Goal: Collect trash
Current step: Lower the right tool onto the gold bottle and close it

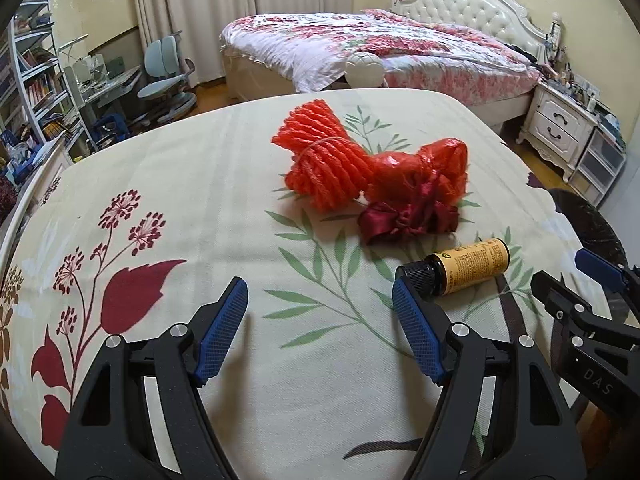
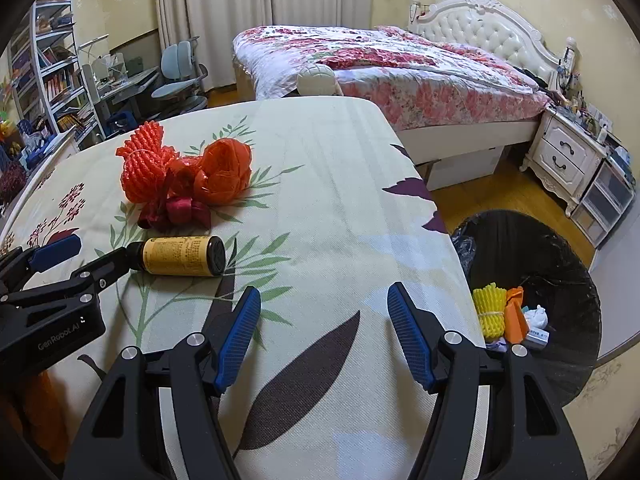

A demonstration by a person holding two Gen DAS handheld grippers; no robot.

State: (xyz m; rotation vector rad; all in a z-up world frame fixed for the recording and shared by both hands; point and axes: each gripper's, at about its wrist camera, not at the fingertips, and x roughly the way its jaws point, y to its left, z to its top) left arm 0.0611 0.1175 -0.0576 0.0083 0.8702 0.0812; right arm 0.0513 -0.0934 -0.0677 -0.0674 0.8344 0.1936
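Now the left gripper (image 1: pixel 320 312) holds its fingers wide apart over the flowered bench (image 1: pixel 200 200); the yellow bottle (image 1: pixel 460 270) lies on its side, its black cap touching the right finger tip. The right gripper (image 2: pixel 324 320) is also spread, holding nothing, with the bottle well to its left. Beyond lie red foam net (image 1: pixel 320 160) and dark ribbon (image 1: pixel 404 220). "GenRobot.AI" is readable; the bottle label is too small.
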